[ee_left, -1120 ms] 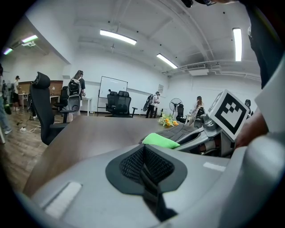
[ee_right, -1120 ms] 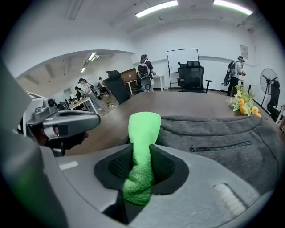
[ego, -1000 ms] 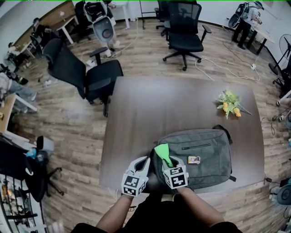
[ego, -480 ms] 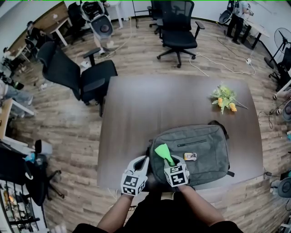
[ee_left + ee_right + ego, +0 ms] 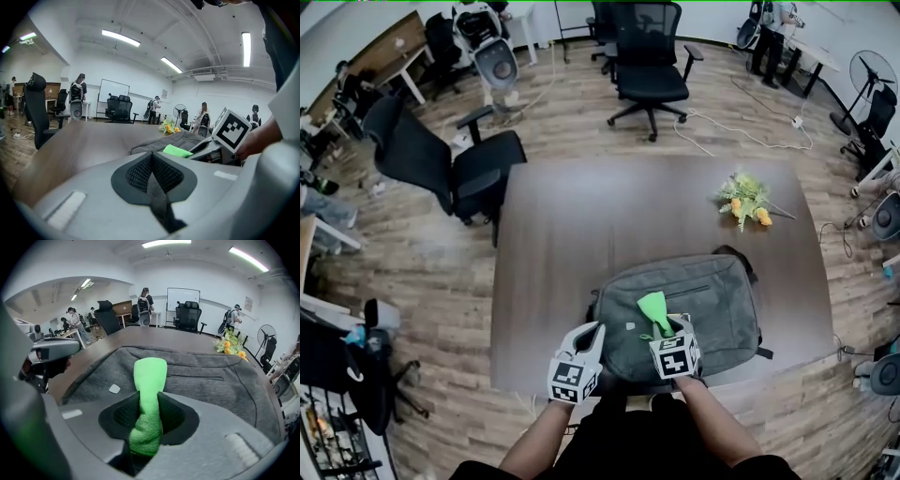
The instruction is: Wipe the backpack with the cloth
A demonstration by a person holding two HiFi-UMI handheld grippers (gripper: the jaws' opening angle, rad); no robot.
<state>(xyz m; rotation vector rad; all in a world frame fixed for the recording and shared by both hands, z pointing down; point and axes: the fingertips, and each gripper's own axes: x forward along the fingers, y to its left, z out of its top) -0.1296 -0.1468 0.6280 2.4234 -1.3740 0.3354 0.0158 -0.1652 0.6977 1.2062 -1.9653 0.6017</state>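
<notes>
My right tool and forearm cover the near edge of the backpack in the head view, and I cannot tell whether the cloth's free end touches the fabric. Both my forearms reach forward from the bottom of that view. The right tool is over the backpack's near left part, its jaws clamped on the green cloth. My left tool sits just beside the backpack's left end at the near edge of the surface, its jaws pressed together with nothing between them. The backpack lies flat on the surface's near right part, its long axis running left to right. The twisted cloth points away from me.
</notes>
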